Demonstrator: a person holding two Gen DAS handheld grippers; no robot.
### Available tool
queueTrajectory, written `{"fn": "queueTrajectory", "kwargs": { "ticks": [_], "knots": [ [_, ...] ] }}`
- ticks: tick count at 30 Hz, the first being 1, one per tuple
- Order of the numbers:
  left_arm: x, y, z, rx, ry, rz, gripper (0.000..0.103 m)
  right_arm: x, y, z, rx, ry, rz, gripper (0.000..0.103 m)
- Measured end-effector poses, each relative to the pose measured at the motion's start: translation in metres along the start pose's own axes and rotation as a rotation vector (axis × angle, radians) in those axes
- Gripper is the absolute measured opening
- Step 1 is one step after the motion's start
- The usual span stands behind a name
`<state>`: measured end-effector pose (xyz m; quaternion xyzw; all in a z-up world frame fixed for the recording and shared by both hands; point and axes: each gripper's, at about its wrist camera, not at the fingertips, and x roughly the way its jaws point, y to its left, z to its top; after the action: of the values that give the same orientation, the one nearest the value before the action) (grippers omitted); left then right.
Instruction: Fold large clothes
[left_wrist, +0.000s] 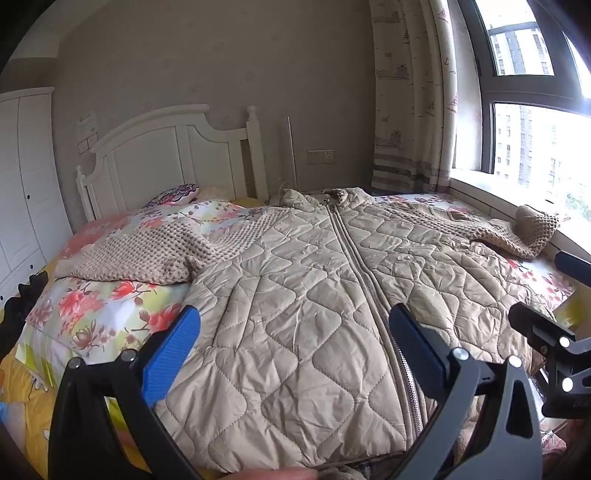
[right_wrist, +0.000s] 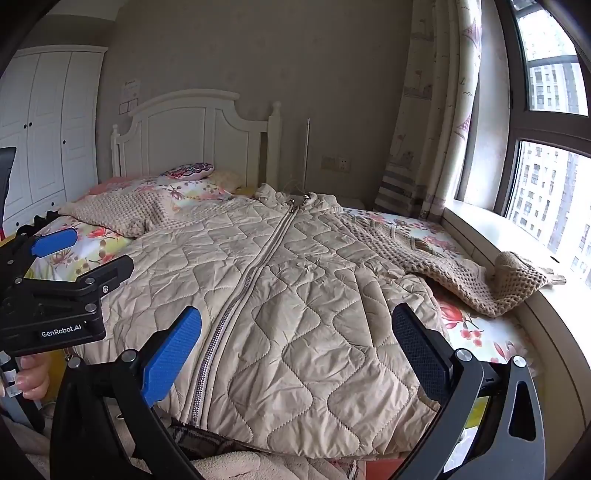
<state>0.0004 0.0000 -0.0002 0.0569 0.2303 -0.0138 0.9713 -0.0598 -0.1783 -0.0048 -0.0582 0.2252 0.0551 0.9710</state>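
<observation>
Left wrist view: jacket (left_wrist: 295, 295) flat on bed (left_wrist: 92, 314), zipped, long axis 12-to-6, hem at 6 under both tongs. My left gripper (left_wrist: 291, 350) spread, empty; right gripper (right_wrist: 295, 354) too. Right sleeve (right_wrist: 480, 280) at 2, nearer my right. Hem corners probably hidden behind fingers.

Only legible text: "GenRobot.AI", white on the black body of the left gripper (right_wrist: 55, 243), right wrist view. Wall notices (right_wrist: 130, 95) too blurred to read.
</observation>
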Motion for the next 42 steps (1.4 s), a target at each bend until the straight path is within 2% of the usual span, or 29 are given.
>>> {"fn": "queueTrajectory", "kwargs": {
  "ticks": [42],
  "knots": [
    [0.003, 0.010, -0.001, -0.030, 0.008, 0.000, 0.101, 0.005, -0.004, -0.002, 0.037, 0.024, 0.014, 0.099]
  ]
}}
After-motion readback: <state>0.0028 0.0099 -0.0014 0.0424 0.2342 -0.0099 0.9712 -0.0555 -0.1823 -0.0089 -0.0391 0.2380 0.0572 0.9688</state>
